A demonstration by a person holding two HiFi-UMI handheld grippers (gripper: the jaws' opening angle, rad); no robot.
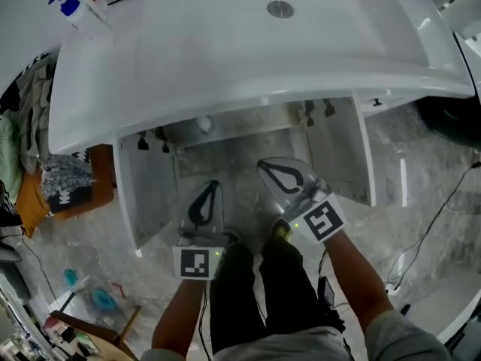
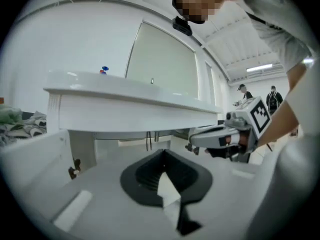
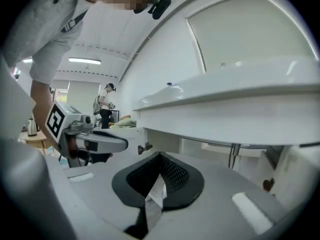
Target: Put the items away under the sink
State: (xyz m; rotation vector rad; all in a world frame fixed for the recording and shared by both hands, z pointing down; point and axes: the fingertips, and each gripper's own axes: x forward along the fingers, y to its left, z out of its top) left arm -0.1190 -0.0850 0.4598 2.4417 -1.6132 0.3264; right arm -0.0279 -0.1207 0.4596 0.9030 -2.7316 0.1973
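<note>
Two cabinet doors point(image 1: 146, 192) hang open beneath the sink point(image 1: 225, 59) in the head view, but the space behind them is dim and partly covered by the basin's rim. The items point(image 1: 84, 0), bottles on the counter, are cut off at the top-left corner. The left gripper point(image 1: 214, 186) and right gripper point(image 1: 264, 165) sit before the opening, above a marbled floor point(image 1: 421, 201). In the left gripper view the jaws are pressed together with nothing between them, and a blue cap point(image 2: 104, 70) peeks over the sink's edge. In the right gripper view the jaws are likewise closed and empty. A distant person point(image 3: 105, 104) is too small to make out.
</note>
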